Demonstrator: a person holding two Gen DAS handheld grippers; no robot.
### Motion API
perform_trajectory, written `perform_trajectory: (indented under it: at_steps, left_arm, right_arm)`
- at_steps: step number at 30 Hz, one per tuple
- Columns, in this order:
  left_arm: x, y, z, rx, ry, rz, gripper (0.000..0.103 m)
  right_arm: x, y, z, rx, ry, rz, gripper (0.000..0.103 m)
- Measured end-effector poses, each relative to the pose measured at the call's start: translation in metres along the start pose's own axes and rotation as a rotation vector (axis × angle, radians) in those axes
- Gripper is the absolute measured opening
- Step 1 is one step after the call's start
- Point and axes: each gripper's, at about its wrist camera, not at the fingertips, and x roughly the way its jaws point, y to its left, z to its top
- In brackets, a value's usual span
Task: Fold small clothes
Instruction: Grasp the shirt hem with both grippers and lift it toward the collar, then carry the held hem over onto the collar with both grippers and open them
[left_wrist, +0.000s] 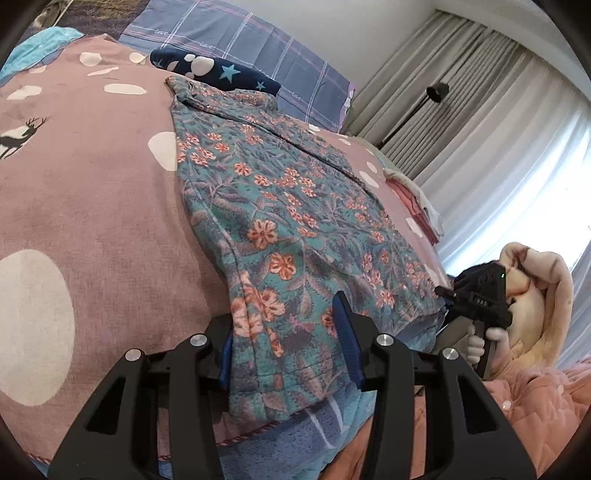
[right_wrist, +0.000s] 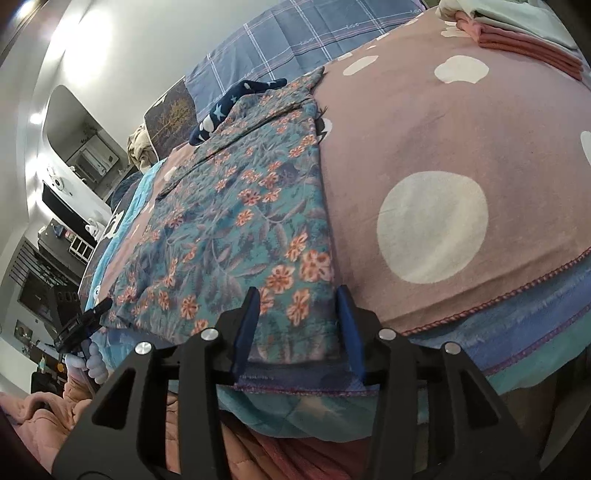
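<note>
On the bed's mauve, white-spotted blanket (left_wrist: 92, 192) lies a teal floral-print cotton garment (left_wrist: 280, 206), spread flat to the near edge. Left tool (left_wrist: 286, 345) and right tool (right_wrist: 297, 332) each straddle its hem corners, jaws apart.

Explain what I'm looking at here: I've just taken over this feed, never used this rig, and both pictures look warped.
There is no robot arm: a person holds a two-finger gripper in each hand, each with a fisheye camera looking along its fingers, hence the warping. One picture is from the left gripper, the other from the right gripper. On the pink dotted bedspread lies a floral garment, spread fairly flat. Both sets of jaws stand open at its near hem, one towards each corner; nothing is held yet. Beyond it lies a navy star-print item, and folded clothes sit at the bed's far right.
</note>
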Motion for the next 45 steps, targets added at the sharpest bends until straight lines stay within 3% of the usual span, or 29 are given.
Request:
perform_trajectory:
  at_steps: [1,2,5,8,11,17,20,22,25,27,28,29,31,34,37,42,45]
  left_arm:
    - [0.001,0.002,0.001,-0.035,-0.007,-0.017,0.013]
    - [0.002,0.005,0.002,-0.072,-0.008,-0.029,0.005]
    - [-0.015,-0.001,0.014,-0.111,-0.094,-0.036,0.005]
    - [-0.044,-0.007,0.027,-0.111,-0.166,-0.045,0.005]
    - [-0.044,-0.005,0.025,-0.095,-0.138,-0.006,0.005]
    - [-0.016,0.013,0.002,-0.158,-0.025,0.069,0.008]
    - [-0.019,0.020,-0.004,-0.188,-0.027,0.044,0.020]
    - [-0.021,0.018,-0.004,-0.183,-0.028,0.026,0.035]
    - [-0.015,0.008,-0.004,-0.132,-0.012,0.038,0.042]
    - [-0.009,0.006,-0.004,-0.125,-0.002,0.021,0.041]
    - [-0.007,0.004,-0.003,-0.126,0.006,0.001,0.025]
    - [-0.005,0.003,-0.002,-0.132,0.011,-0.013,0.011]
    - [-0.009,-0.001,-0.001,-0.141,-0.009,-0.025,0.006]
    - [-0.035,-0.016,0.016,-0.113,-0.122,-0.072,0.005]
    - [-0.065,-0.048,0.039,0.006,-0.240,-0.048,0.004]
    - [-0.110,-0.105,0.046,0.178,-0.351,-0.062,0.004]
    - [-0.135,-0.119,0.035,0.209,-0.391,-0.071,0.004]
  right_arm:
    - [0.000,-0.001,0.002,0.011,-0.004,-0.006,0.013]
    - [0.000,-0.003,0.003,0.043,-0.008,0.000,0.006]
    - [-0.026,-0.009,0.016,0.117,-0.113,0.045,0.004]
    - [-0.047,-0.019,0.025,0.137,-0.145,0.052,0.004]
    - [-0.042,-0.022,0.023,0.122,-0.114,0.046,0.004]
    - [-0.014,-0.032,0.010,0.166,-0.029,0.013,0.010]
    - [-0.017,-0.037,0.008,0.186,-0.020,0.018,0.015]
    - [-0.016,-0.038,0.007,0.193,-0.004,0.040,0.031]
    - [-0.009,-0.031,0.006,0.164,0.013,0.058,0.033]
    - [-0.002,-0.022,0.006,0.133,0.032,0.056,0.030]
    - [0.000,-0.016,0.007,0.112,0.040,0.048,0.008]
    - [-0.001,-0.012,0.007,0.103,0.034,0.041,0.005]
    - [-0.011,-0.011,0.010,0.117,-0.008,0.066,0.005]
    - [-0.040,-0.011,0.026,0.167,-0.119,0.158,0.004]
    - [-0.074,0.004,0.046,0.137,-0.222,0.248,0.004]
    - [-0.129,0.032,0.047,0.050,-0.348,0.275,0.004]
    - [-0.162,0.041,0.038,0.012,-0.423,0.224,0.004]
